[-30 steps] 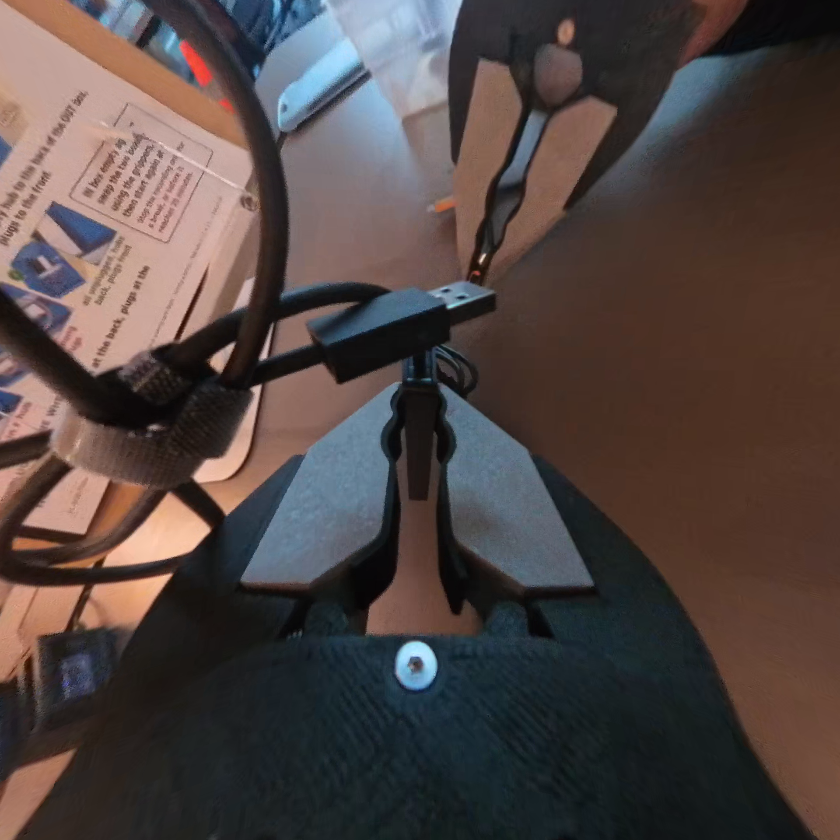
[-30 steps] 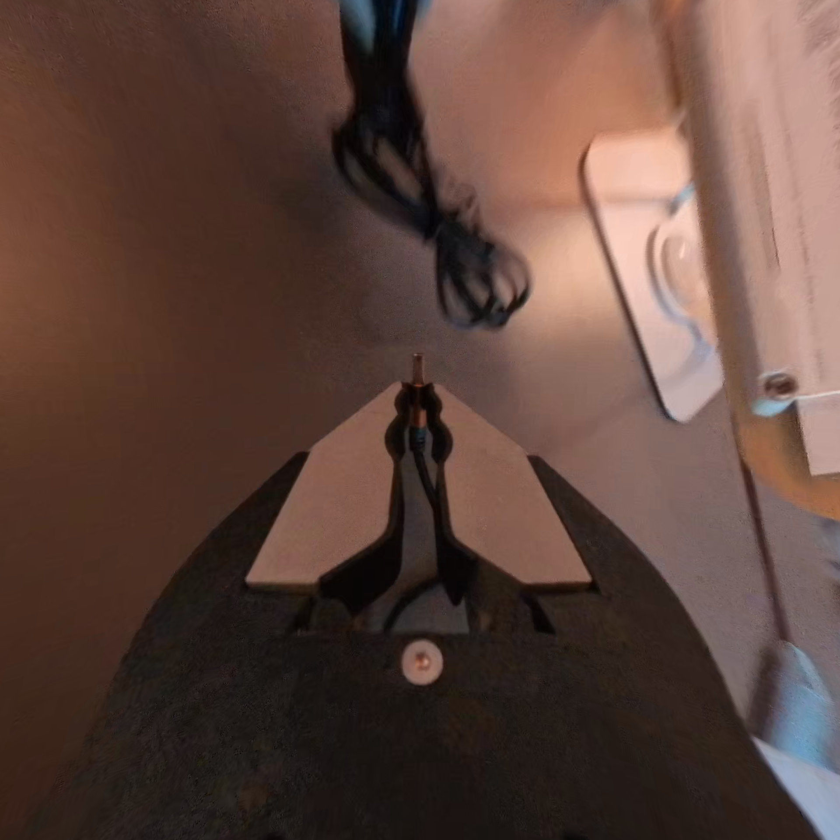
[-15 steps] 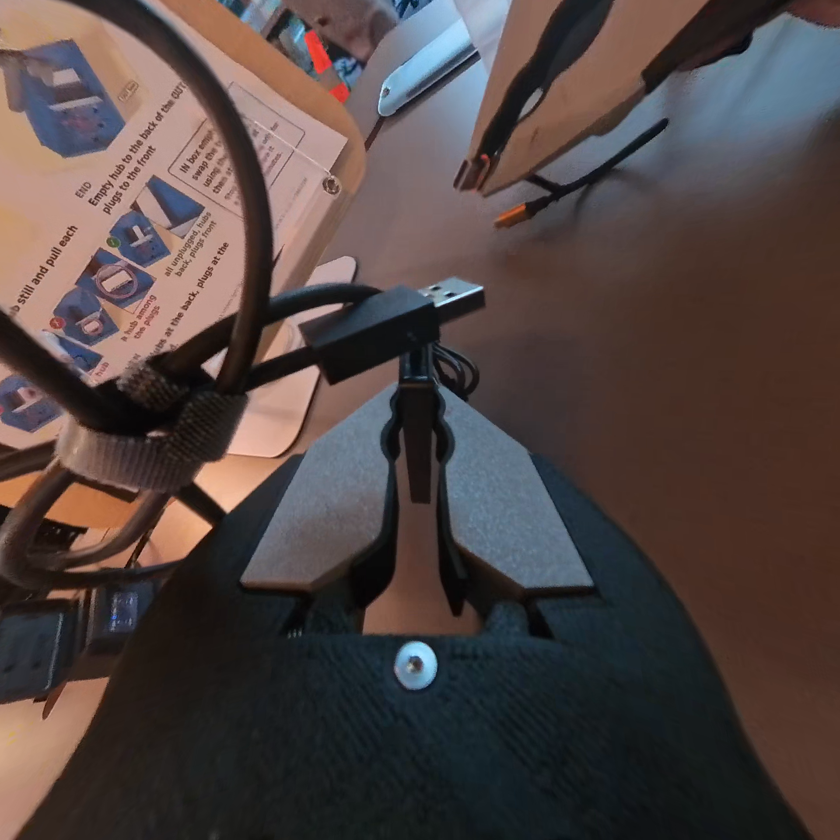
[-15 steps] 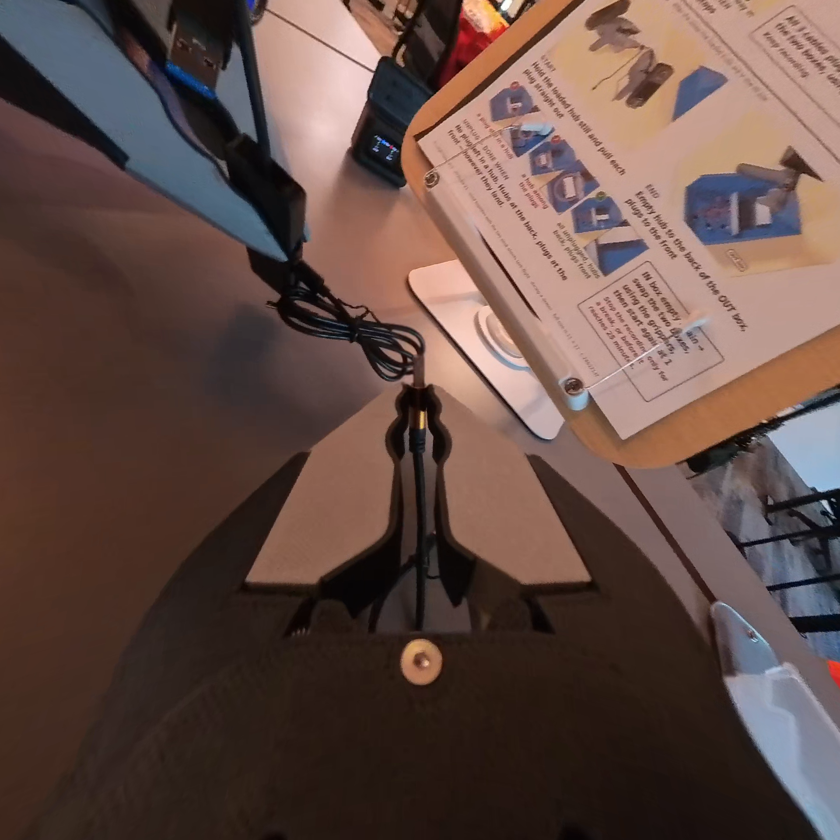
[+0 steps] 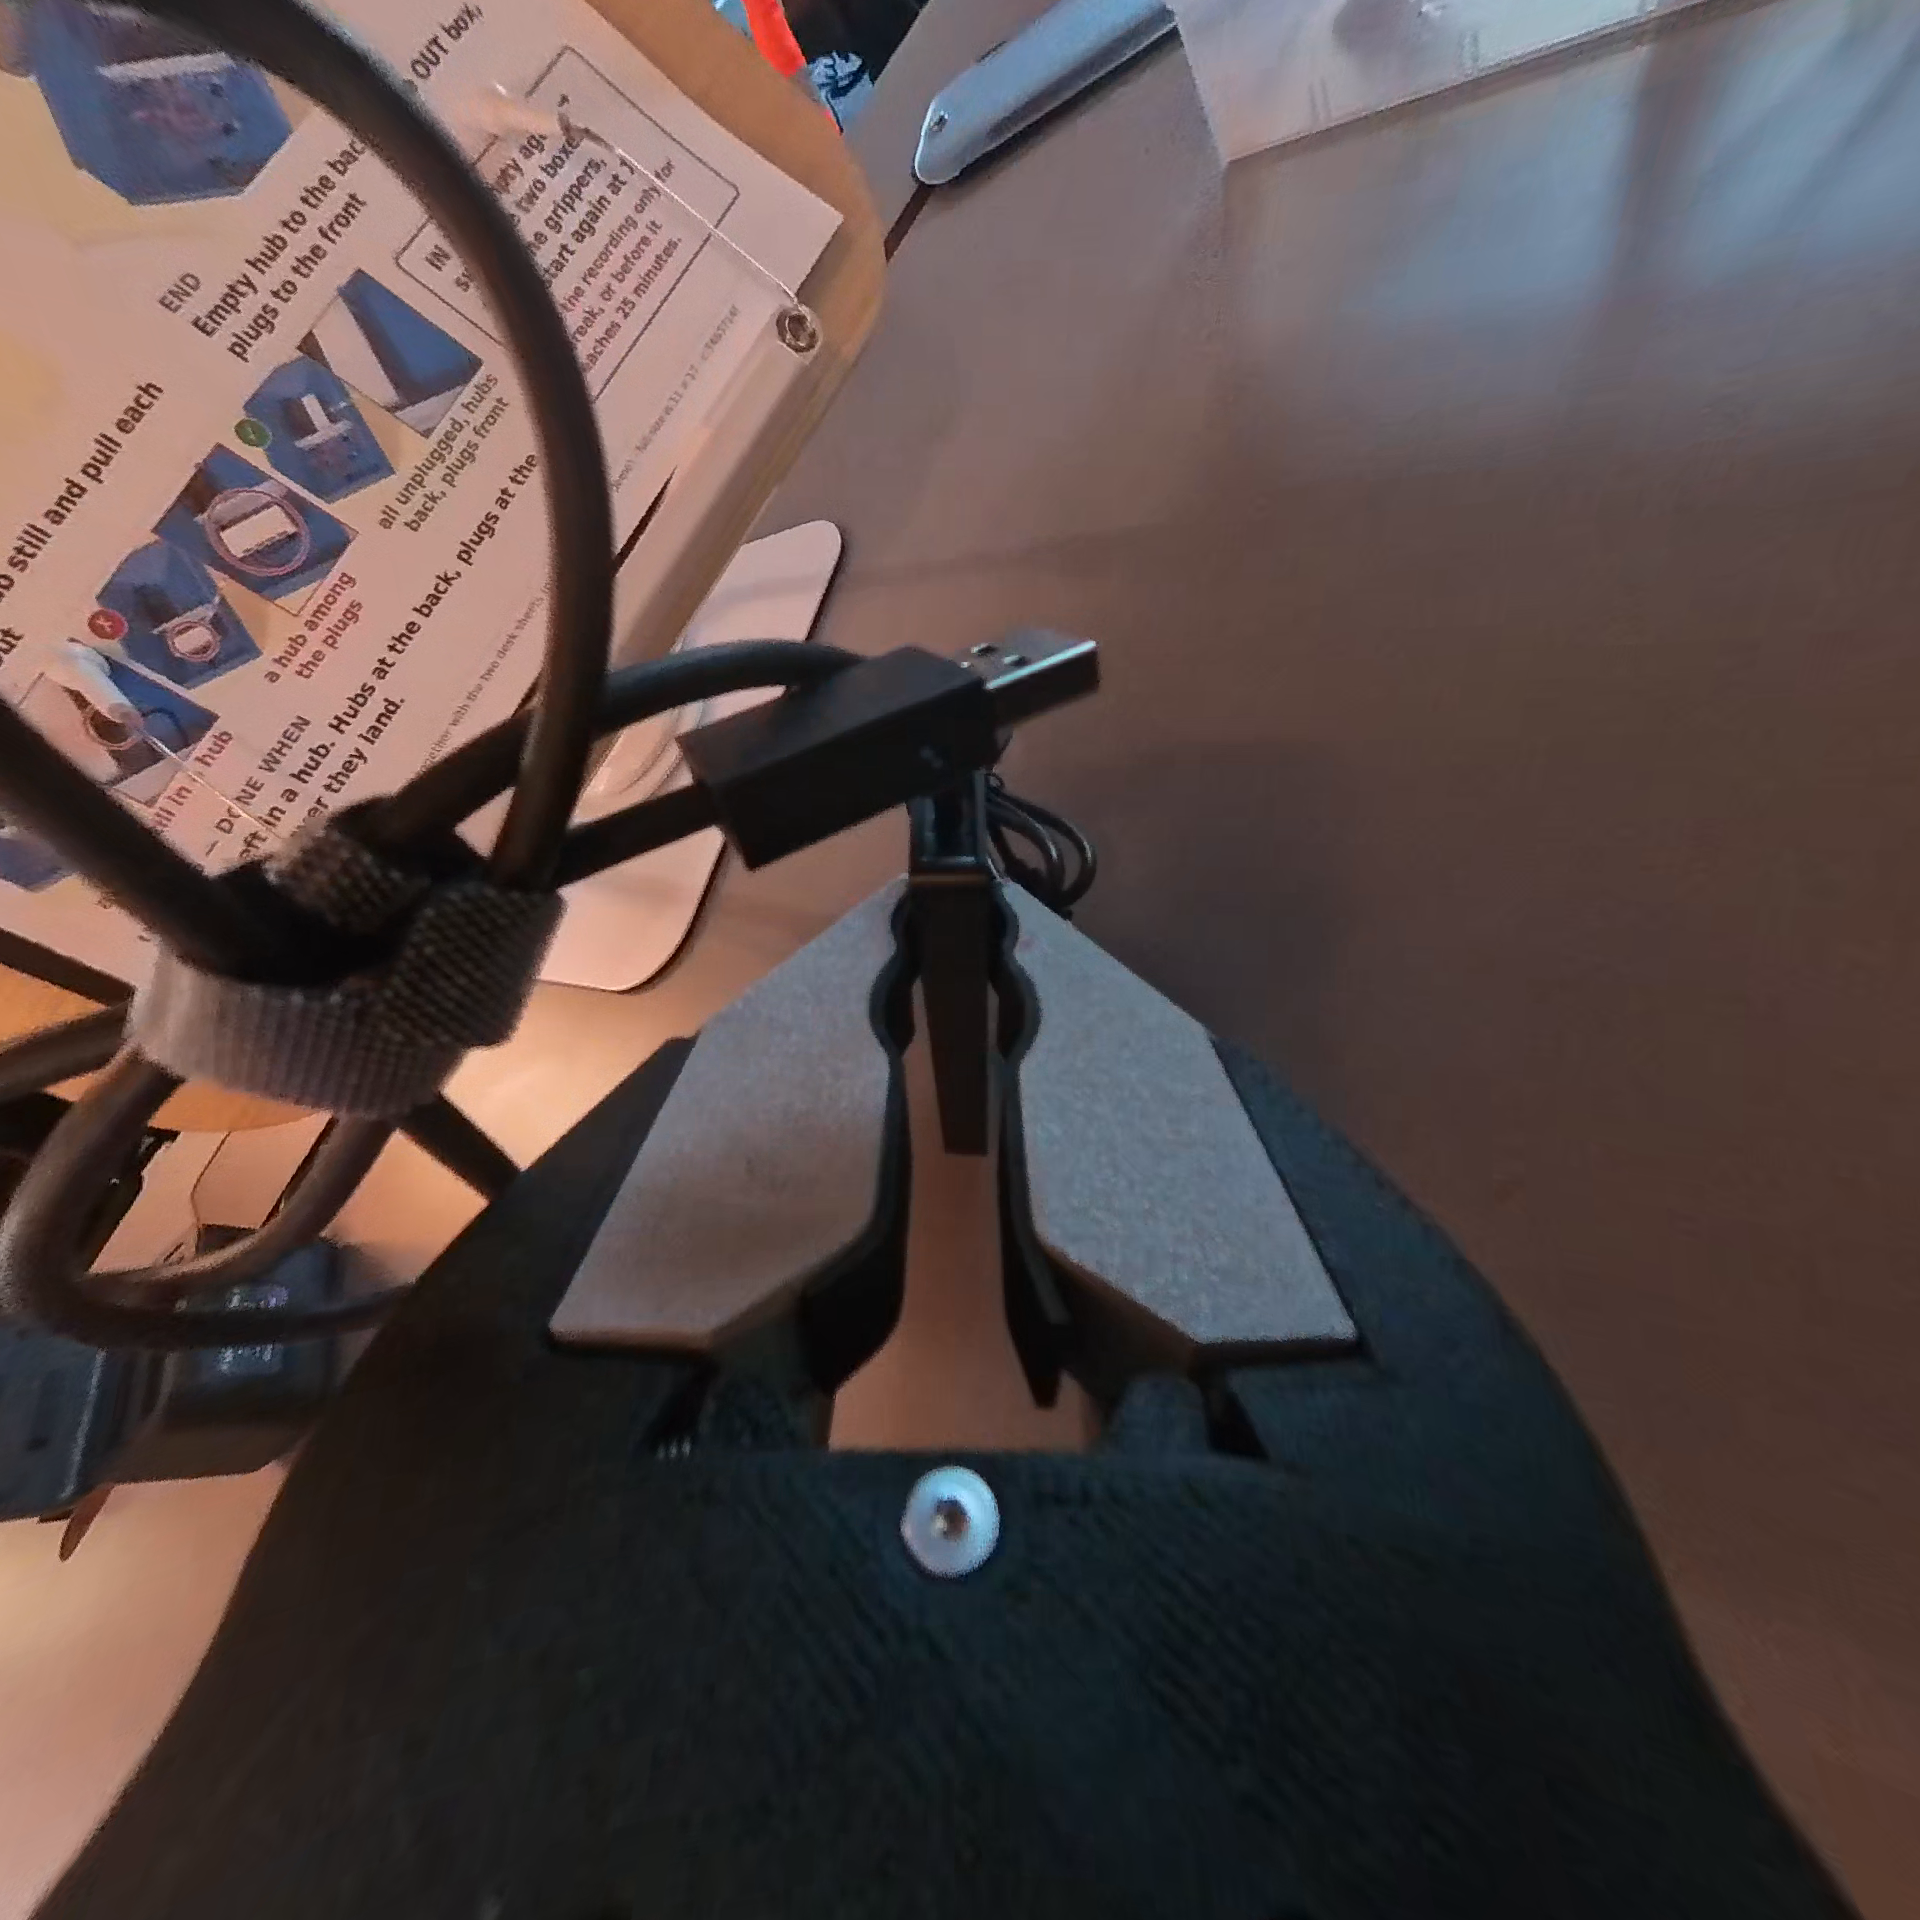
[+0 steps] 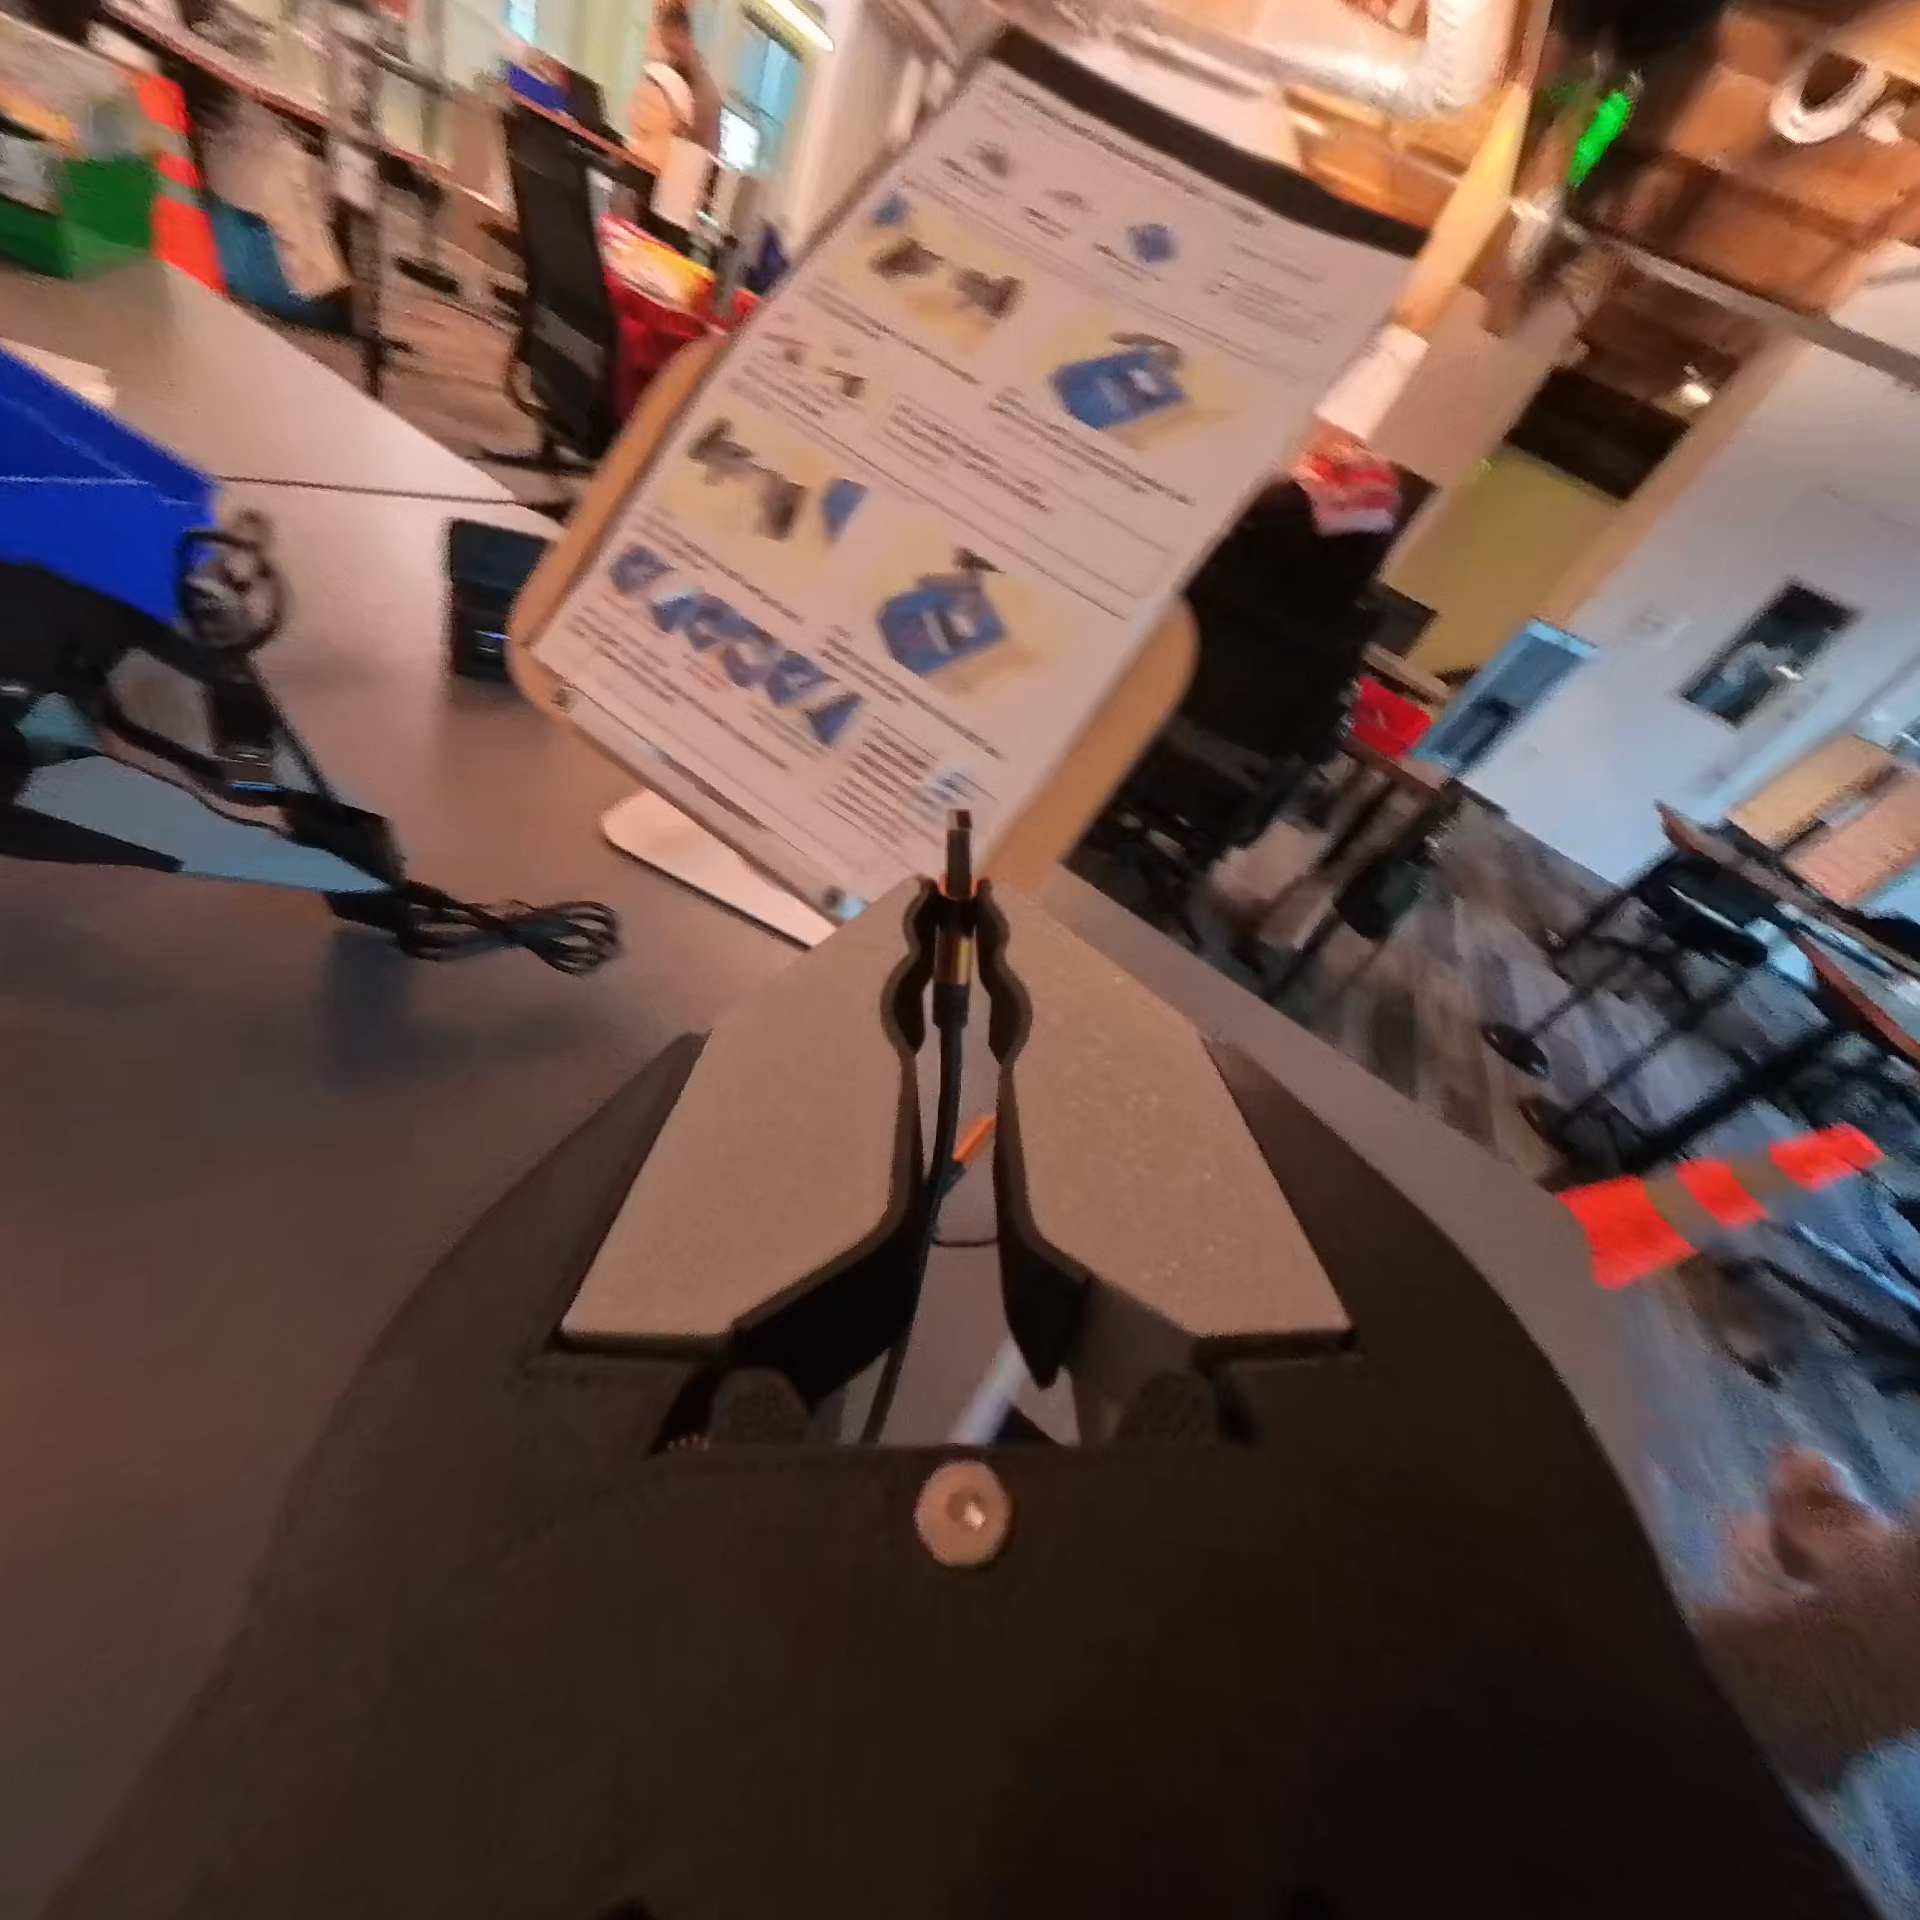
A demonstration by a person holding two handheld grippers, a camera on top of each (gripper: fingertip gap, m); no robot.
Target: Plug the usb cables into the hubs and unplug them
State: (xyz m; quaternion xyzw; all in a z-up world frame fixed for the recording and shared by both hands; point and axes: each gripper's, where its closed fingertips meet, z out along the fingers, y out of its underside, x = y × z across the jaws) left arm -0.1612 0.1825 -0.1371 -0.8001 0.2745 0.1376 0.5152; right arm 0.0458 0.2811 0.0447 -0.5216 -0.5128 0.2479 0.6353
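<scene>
The usb cable (image 6: 940, 1101) that the right gripper (image 6: 958, 894) carries is a thin black lead with an orange-banded plug; the jaws are pressed together on that plug, whose small metal tip (image 6: 958, 847) stands upright just past the fingertips, while the lead runs back down the slot between the fingers. The right wrist view is blurred, yet it shows the plug held in the air above the grey table (image 6: 208, 1091), in front of a tilted instruction sheet (image 6: 935, 488) on a wooden board with a white foot. Far left in that view the left gripper (image 6: 187, 847) shows with a small bundle of thin black cable (image 6: 520, 930) hanging from it down to the table, and a blue bin (image 6: 83, 499) stands behind it. In the left wrist view the left gripper (image 5: 956, 894) has its jaws clamped on a slim black piece (image 5: 956, 997), which I cannot identify for certain. Just above the fingertips a thick black usb plug (image 5: 862, 738) lies crosswise, its metal end (image 5: 1034, 665) pointing right; whether it touches the clamped piece I cannot tell. Its thick cable (image 5: 540, 416) loops up to the left and is bound with a grey hook-and-loop strap (image 5: 343, 1018). The instruction sheet (image 5: 312, 364) stands close behind the loop
</scene>
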